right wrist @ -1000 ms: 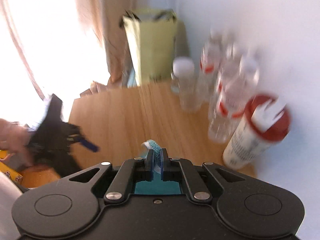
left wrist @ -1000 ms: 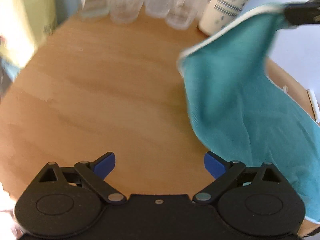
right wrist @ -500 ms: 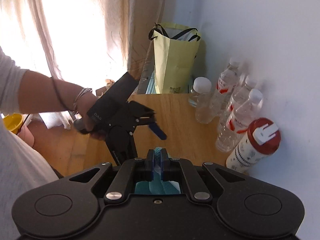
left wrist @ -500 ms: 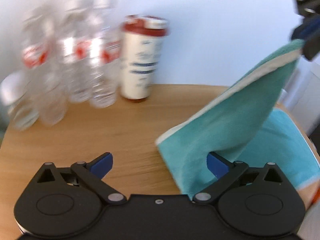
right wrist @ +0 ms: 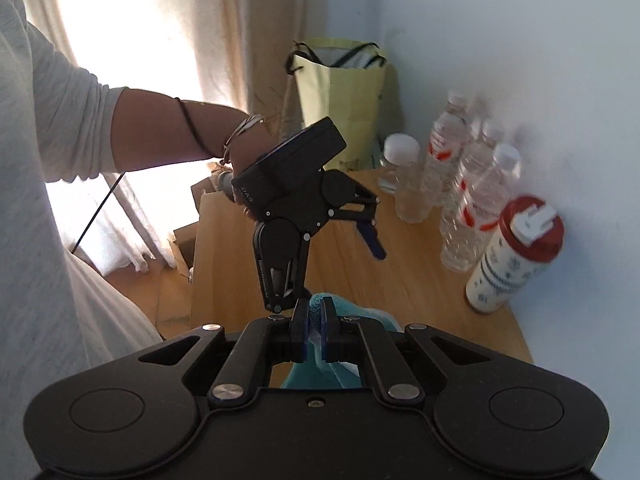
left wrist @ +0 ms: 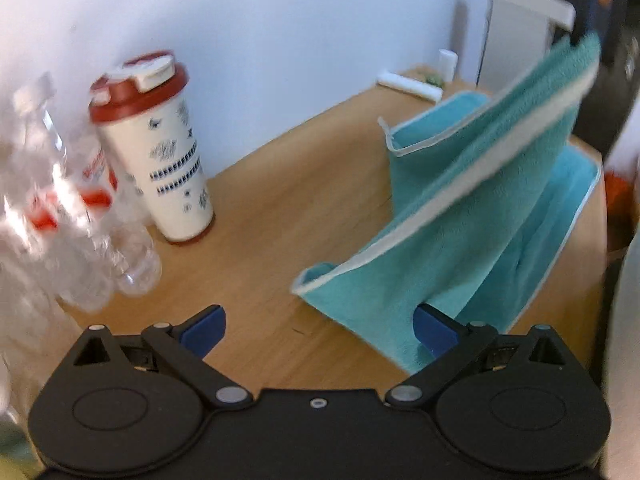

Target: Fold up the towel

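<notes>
A teal towel (left wrist: 472,216) with a white border lies partly on the wooden table (left wrist: 256,216), one corner lifted high at the upper right. My right gripper (right wrist: 315,330) is shut on that corner; teal cloth (right wrist: 340,312) bulges between and beyond its pads. In the left wrist view it shows only as a dark shape (left wrist: 584,8) at the towel's raised tip. My left gripper (left wrist: 318,326) is open, its blue pads wide apart, with the right pad (left wrist: 434,330) against the towel's near hanging edge. In the right wrist view the left gripper (right wrist: 360,236) hovers over the table, held by a hand.
A white tumbler with a red lid (left wrist: 160,152) and several clear water bottles (left wrist: 68,216) stand along the wall at the left. A yellow bag (right wrist: 340,104) sits beyond the table's far end. Small white items (left wrist: 412,84) lie at the table's back edge.
The left gripper has swung toward the towel and come closer, so its right pad now meets the hanging cloth. The right gripper keeps the corner lifted.
</notes>
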Action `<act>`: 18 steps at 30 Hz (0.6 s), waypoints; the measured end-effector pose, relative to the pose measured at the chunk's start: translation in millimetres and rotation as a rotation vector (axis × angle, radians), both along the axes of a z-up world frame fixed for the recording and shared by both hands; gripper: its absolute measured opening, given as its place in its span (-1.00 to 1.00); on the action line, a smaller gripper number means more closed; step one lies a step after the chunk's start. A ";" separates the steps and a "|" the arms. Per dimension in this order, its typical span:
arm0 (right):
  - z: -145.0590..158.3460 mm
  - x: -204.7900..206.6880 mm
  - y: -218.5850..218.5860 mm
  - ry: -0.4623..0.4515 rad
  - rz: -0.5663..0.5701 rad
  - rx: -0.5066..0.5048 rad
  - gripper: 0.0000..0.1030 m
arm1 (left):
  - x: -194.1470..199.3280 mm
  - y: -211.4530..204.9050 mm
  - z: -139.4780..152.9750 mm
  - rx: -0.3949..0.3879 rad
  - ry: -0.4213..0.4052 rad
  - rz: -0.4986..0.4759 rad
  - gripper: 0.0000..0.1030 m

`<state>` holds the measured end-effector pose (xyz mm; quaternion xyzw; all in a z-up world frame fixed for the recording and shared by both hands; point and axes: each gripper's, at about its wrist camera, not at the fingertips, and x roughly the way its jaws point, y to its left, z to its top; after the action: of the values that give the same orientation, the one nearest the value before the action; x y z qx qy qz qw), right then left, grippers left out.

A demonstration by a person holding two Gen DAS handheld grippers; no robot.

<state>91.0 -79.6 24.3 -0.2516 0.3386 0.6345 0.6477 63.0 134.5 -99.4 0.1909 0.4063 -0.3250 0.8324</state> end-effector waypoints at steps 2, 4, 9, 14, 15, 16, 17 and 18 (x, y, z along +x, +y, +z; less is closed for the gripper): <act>-2.2 1.4 -2.2 0.015 -0.023 0.005 -0.89 | 6.3 -12.5 -9.0 0.022 -0.014 -0.082 0.98; -4.8 1.2 -5.0 0.039 -0.048 0.008 -0.89 | 10.5 -22.2 -17.9 0.030 -0.022 -0.126 0.94; -8.8 -0.8 -9.4 0.058 -0.081 0.005 -0.89 | 23.0 -48.5 -26.9 -0.025 -0.008 -0.271 0.33; -17.6 6.7 -18.6 0.024 -0.176 0.004 -0.89 | 28.6 -65.1 -31.3 -0.038 0.086 -0.331 -0.71; -19.8 8.8 -20.6 0.020 -0.194 0.005 -0.89 | 26.5 -66.5 -32.1 -0.028 0.096 -0.325 -0.71; -22.4 11.3 -21.9 0.019 -0.208 -0.001 -0.89 | 23.7 -67.3 -32.8 -0.013 0.097 -0.316 -0.71; -25.0 13.9 -23.1 0.019 -0.223 -0.006 -0.89 | 20.4 -67.5 -33.6 0.001 0.100 -0.302 -0.72; -27.9 16.7 -24.7 0.018 -0.239 -0.011 -0.89 | 17.4 -66.7 -34.6 0.009 0.108 -0.279 -0.73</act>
<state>107.7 -104.3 -3.5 -0.2074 0.3754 0.5530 0.7143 80.5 67.8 -134.0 0.2315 0.4214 -0.4453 0.7554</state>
